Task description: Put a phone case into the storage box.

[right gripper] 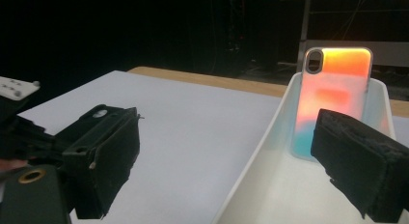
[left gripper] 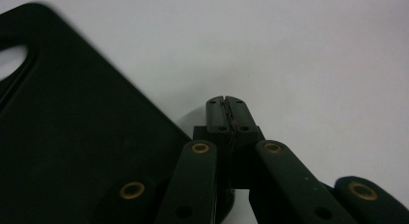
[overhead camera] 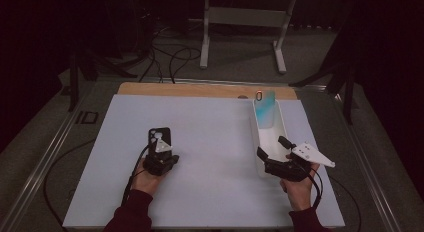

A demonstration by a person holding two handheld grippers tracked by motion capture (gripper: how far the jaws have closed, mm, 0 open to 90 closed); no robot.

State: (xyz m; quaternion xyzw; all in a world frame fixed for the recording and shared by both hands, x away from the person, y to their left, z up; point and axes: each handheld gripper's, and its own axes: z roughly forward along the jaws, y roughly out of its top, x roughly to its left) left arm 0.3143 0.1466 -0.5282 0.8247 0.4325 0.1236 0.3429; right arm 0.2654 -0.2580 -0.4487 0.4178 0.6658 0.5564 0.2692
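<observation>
1. Down on the white table point(overhead camera: 210, 192), a black phone case point(overhead camera: 159, 136) lies flat at the left, just ahead of the left gripper point(overhead camera: 161, 159).
2. Seen from the left gripper view, that gripper's point(left gripper: 226, 110) jaws are pressed together with nothing between them; the black phone case point(left gripper: 72, 137) lies beside them on the table surface, not pinched.
3. Over on the right, a long white tray point(overhead camera: 256, 137) runs away from the person, and a colourful phone case point(overhead camera: 265, 109) leans upright against its far end.
4. The right gripper point(overhead camera: 270, 154) sits at the near end of the tray, with its jaws spread wide.
5. Looking along the right gripper view, one open jaw is over the table and the other over the tray point(right gripper: 270, 175); the orange-to-teal phone case point(right gripper: 333, 98) stands well beyond them, untouched.
</observation>
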